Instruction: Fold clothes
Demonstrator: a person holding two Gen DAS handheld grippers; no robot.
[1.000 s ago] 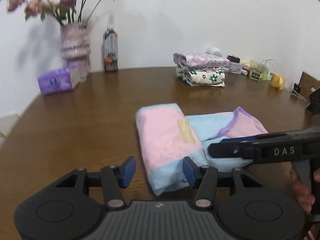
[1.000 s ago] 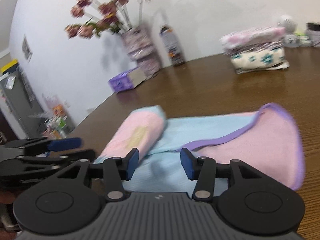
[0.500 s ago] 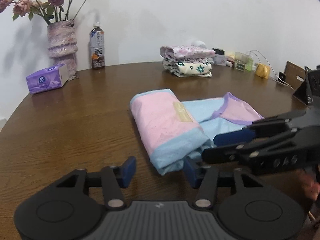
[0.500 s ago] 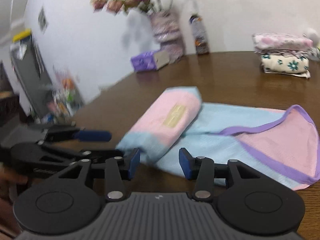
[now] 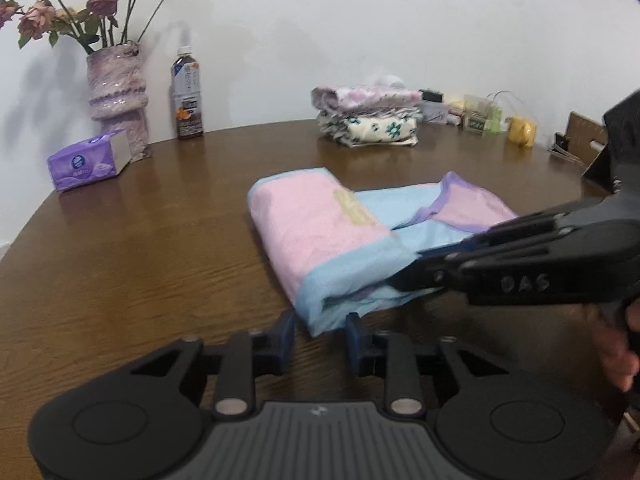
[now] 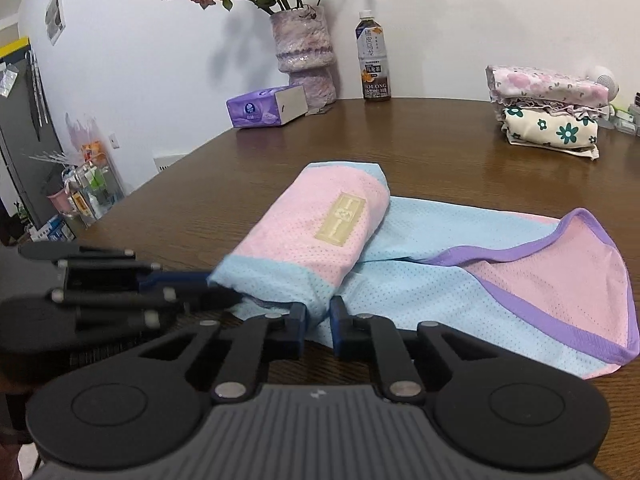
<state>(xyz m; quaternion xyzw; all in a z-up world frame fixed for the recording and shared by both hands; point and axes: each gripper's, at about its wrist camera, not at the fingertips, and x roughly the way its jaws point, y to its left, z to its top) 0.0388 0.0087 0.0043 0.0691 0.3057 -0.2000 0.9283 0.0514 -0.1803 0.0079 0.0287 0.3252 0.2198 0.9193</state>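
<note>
Left gripper [image 5: 320,330]: at 6 o'clock of its own view, jaws closing, the near blue corner of the garment [image 5: 320,236] between the blue pads; pad contact with the cloth cannot be told. Garment: pink and light-blue mesh, partly folded, pink fold with a pale rectangular label on top, lying at the middle of the wooden table [image 5: 120,260]; its purple-edged pink end spreads flat toward 3 o'clock. Tissue pack [image 5: 86,160], purple, at 10 o'clock, just beside the vase [image 5: 118,92] of dried roses. Bottle [image 5: 187,92], dark drink, at 11 o'clock, near the wall. Stack of folded clothes [image 5: 368,116], floral prints, at 1 o'clock, well apart from the garment. Right gripper [image 6: 318,326]: reaching in from 3 o'clock in the left view, jaws closing, nearly together, a pinch of the light-blue hem between the pads, apparently grasped.
</note>
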